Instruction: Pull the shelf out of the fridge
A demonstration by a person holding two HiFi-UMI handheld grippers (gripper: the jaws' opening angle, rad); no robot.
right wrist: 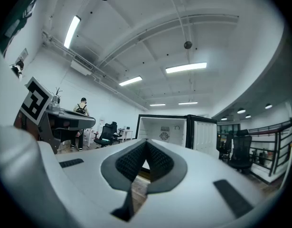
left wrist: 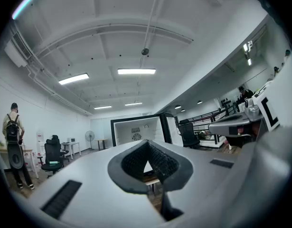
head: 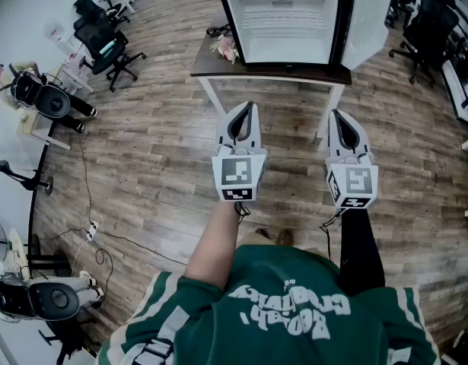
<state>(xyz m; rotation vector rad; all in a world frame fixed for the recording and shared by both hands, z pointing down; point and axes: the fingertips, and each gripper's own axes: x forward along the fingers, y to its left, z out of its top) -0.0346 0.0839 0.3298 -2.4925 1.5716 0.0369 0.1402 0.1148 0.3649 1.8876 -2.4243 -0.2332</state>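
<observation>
The person wears a green shirt (head: 294, 299) with white letters and white shoulder stripes, and a black sleeve (head: 361, 249) on the right arm. The left gripper (head: 249, 109) and the right gripper (head: 335, 115) have white shells, dark ribbed pads (left wrist: 161, 161), cubes (head: 238, 175) with black-and-white square markers, and a thin black cable (head: 240, 208) below.

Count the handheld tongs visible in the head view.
2. The left tongs are near the picture's centre and the right tongs are beside them to the right. Both are shut and empty, pointing toward the open fridge. None appears hidden.
</observation>
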